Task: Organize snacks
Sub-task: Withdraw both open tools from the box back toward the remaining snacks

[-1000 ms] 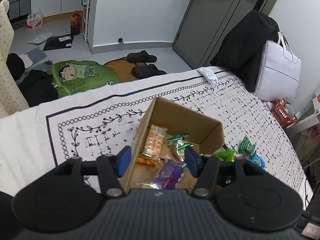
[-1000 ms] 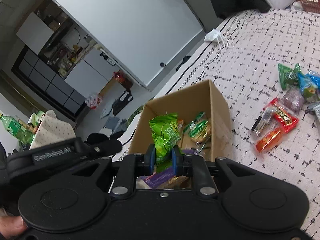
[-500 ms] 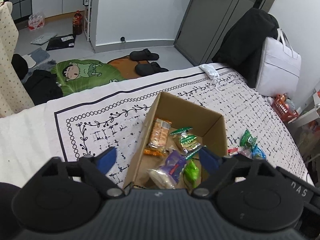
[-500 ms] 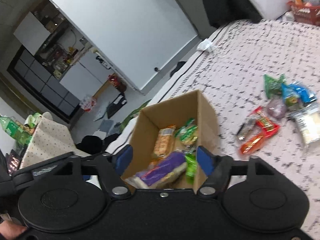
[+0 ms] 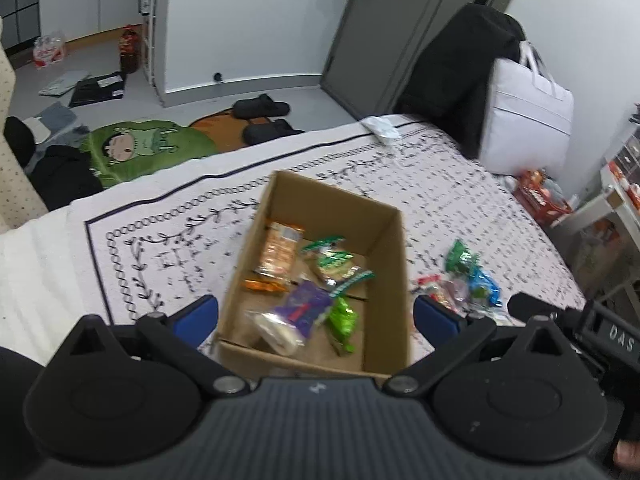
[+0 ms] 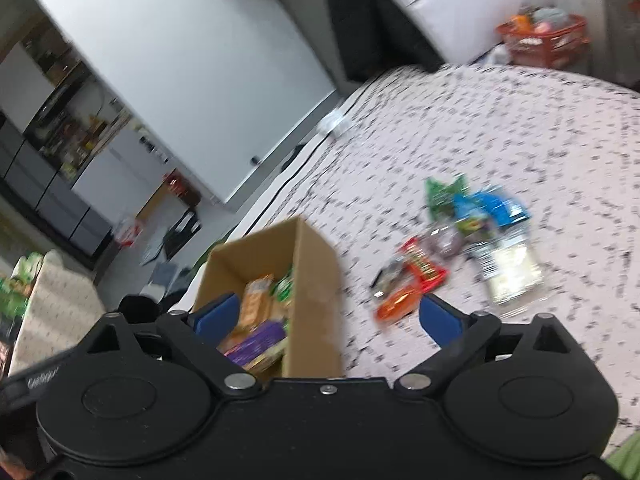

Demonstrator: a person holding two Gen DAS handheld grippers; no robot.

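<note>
Judging by the cardboard box (image 5: 384, 304), about half is done: several snacks (image 5: 304, 308) are packed at frame centre, while a pile (image 6: 460, 248) (right of centre) is left outside. Left gripper (image 5: 316, 316) and right gripper (image 6: 328, 316) have just been opening; both are spread, empty.

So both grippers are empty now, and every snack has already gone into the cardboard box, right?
Not every snack. Both grippers, left gripper and right gripper, are open and empty, but the right wrist view shows loose snacks lying on the bedspread beside the cardboard box.
</note>
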